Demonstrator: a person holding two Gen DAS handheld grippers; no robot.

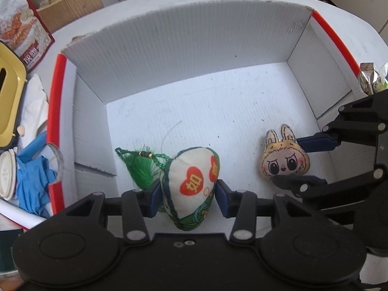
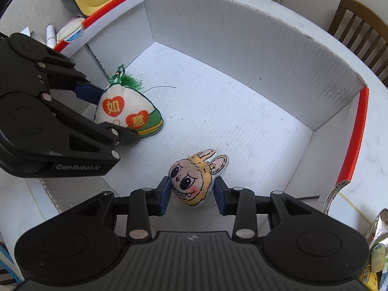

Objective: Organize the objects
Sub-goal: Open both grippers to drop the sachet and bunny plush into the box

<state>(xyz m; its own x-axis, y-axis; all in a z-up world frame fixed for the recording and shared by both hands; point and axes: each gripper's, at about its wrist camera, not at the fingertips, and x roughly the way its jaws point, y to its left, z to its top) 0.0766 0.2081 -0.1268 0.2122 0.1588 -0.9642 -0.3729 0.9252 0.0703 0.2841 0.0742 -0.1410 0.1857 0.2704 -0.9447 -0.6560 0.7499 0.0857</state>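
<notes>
A white cardboard box (image 1: 194, 48) with red-edged flaps lies open on a white table. On its floor sits a white and green stuffed sachet (image 1: 191, 181) with red hearts and a green tassel, between the blue pads of my left gripper (image 1: 188, 194), which is shut on it. To its right is a small bunny-face plush (image 1: 283, 160), and my right gripper (image 1: 288, 161) is shut on that. The right wrist view shows the plush (image 2: 191, 179) pinched by the right gripper (image 2: 192, 194), with the left gripper (image 2: 114, 115) clamping the sachet (image 2: 121, 111) at left inside the box (image 2: 242, 36).
Left of the box lie a yellow tissue holder (image 1: 7, 101), blue gloves (image 1: 31, 181), a red printed packet (image 1: 21, 29) and a white lid (image 1: 6, 174). A foil snack bag (image 1: 368, 77) stands right of the box. A wooden chair (image 2: 359, 24) stands beyond the table.
</notes>
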